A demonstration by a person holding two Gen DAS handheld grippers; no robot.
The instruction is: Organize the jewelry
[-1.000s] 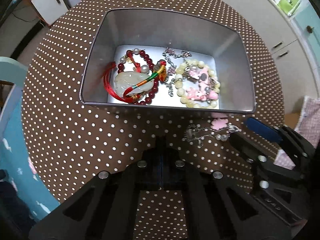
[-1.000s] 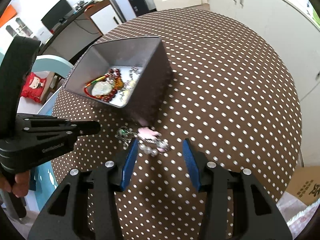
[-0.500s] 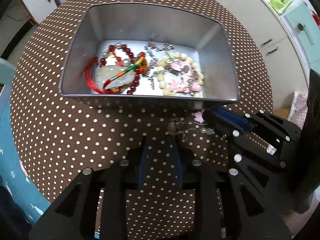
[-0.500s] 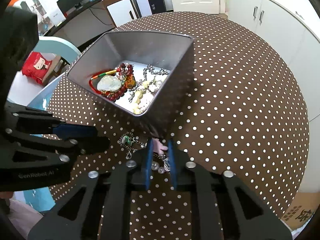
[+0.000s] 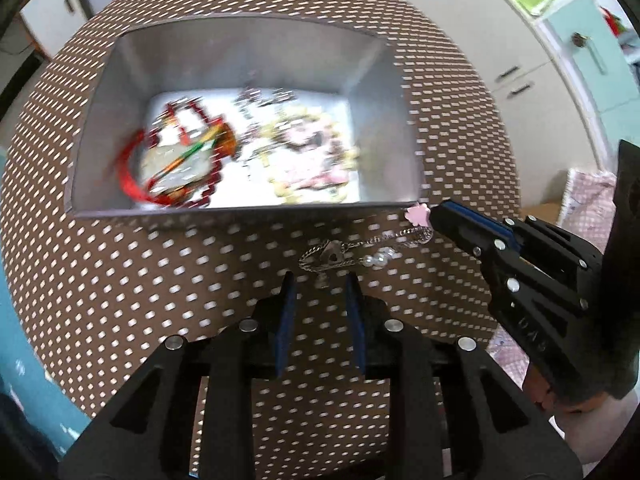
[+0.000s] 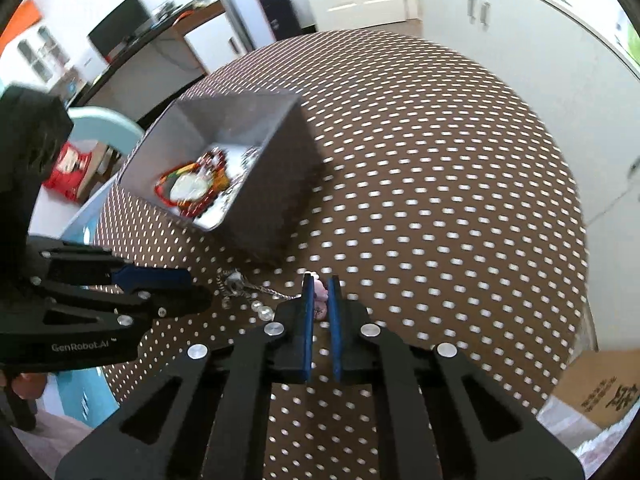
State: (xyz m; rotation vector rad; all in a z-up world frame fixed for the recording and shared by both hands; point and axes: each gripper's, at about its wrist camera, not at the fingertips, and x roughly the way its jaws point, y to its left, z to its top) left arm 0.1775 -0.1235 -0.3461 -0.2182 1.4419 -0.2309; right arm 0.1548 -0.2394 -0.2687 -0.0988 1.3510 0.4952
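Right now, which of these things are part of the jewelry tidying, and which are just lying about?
Part of the job:
- chain bracelet with its pink charm, pinched in the right gripper
- metal tin holding the sorted jewelry
- left gripper, open beside the chain

Just lying about:
- cardboard box
- red packet
- black monitor

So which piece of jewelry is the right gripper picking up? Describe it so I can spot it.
Find the grey metal box on the dotted table. Just outside its near wall trails a silver chain bracelet, one end pinched in the right gripper. Unlike the other pieces, it is outside the box and carries a pink flower charm.
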